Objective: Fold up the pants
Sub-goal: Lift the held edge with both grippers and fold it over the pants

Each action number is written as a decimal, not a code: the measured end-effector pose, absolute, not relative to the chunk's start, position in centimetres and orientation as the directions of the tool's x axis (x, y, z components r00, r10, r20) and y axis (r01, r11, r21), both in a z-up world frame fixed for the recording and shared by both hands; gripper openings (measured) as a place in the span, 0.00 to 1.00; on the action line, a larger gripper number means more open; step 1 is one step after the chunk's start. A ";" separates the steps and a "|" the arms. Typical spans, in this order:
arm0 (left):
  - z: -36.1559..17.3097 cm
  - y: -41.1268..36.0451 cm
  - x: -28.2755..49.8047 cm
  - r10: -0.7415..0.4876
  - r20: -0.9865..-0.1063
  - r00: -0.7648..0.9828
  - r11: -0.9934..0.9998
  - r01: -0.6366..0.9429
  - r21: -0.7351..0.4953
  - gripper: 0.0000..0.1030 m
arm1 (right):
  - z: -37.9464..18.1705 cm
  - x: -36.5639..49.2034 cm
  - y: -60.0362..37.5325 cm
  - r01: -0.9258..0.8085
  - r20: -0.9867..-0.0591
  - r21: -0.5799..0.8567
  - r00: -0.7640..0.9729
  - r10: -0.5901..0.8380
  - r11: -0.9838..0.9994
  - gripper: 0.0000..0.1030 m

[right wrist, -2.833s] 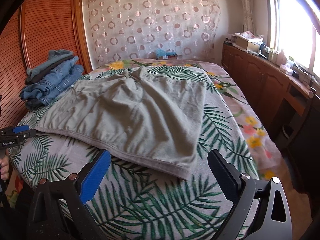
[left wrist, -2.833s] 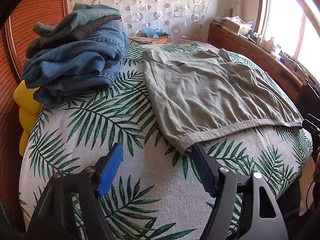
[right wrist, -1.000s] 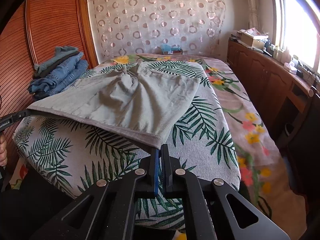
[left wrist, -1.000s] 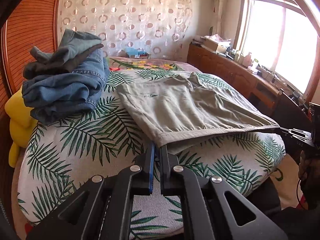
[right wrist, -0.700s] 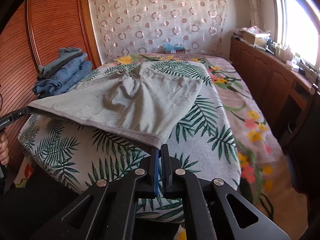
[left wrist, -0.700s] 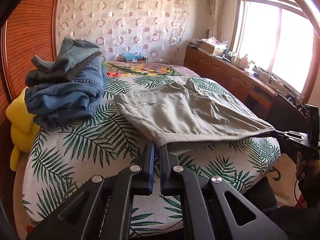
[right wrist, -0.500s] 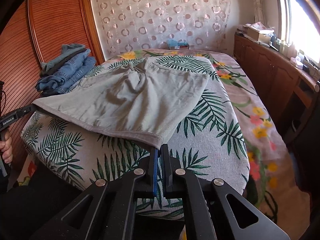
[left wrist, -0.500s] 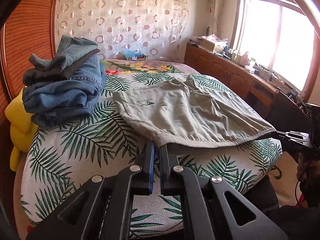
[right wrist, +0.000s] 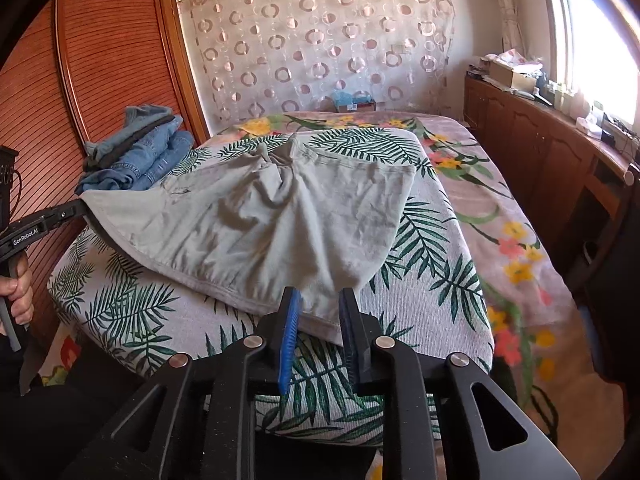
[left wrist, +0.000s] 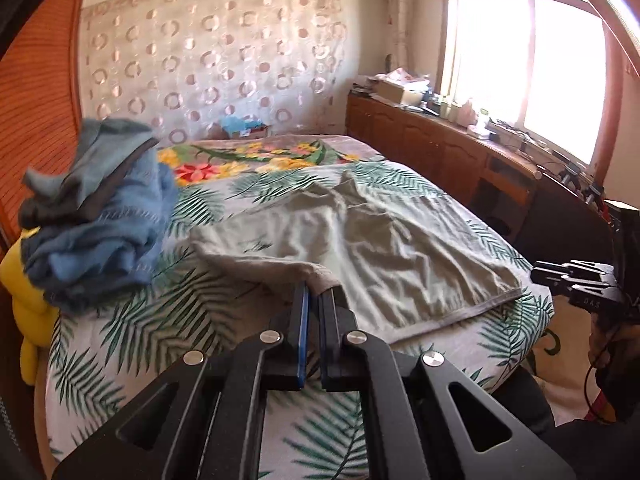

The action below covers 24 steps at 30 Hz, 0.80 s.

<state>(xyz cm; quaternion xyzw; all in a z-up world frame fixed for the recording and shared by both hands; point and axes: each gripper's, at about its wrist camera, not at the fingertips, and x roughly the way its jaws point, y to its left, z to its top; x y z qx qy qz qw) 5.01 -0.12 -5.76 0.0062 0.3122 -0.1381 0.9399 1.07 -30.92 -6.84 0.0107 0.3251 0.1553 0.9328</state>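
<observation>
The left gripper (left wrist: 314, 294) pinched one waistband corner of the grey pants (right wrist: 280, 216) (lifted off the bed (right wrist: 436, 300) near its foot edge), while the right gripper (right wrist: 318, 308) had just been opening, its corner lying loose between parted jaws.

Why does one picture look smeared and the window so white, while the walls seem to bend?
Left wrist view: the jeans pile is motion-blurred, and the window is blown out to white glare. Right wrist view: sharper, daylight falling from the window side, with the wardrobe bowed by the fisheye lens. Both views darken at the corners.
</observation>
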 end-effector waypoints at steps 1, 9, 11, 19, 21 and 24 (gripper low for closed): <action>-5.7 -0.5 5.2 -0.264 -0.588 0.764 0.959 0.275 -0.073 0.05 | -7.1 1.3 -30.9 -0.280 -0.605 0.124 0.739 0.296 0.952 0.24; -4.9 -4.5 7.0 -0.327 -0.594 0.735 0.929 0.366 -0.058 0.05 | -7.5 1.7 -31.5 -0.252 -0.607 0.134 0.743 0.281 0.958 0.30; -4.7 -5.5 7.4 -0.342 -0.596 0.726 0.920 0.387 -0.057 0.05 | -7.5 1.8 -31.8 -0.242 -0.607 0.136 0.746 0.274 0.961 0.30; -3.6 -9.7 8.6 -0.396 -0.600 0.695 0.883 0.468 -0.041 0.05 | -7.5 1.8 -32.7 -0.222 -0.599 0.141 0.757 0.262 0.965 0.31; -3.3 -10.6 8.8 -0.407 -0.601 0.688 0.874 0.485 -0.036 0.05 | -7.6 1.8 -32.8 -0.217 -0.597 0.144 0.759 0.259 0.966 0.31; -2.9 -11.9 9.0 -0.419 -0.602 0.680 0.861 0.509 -0.025 0.05 | -7.7 1.7 -32.8 -0.209 -0.595 0.147 0.762 0.255 0.967 0.31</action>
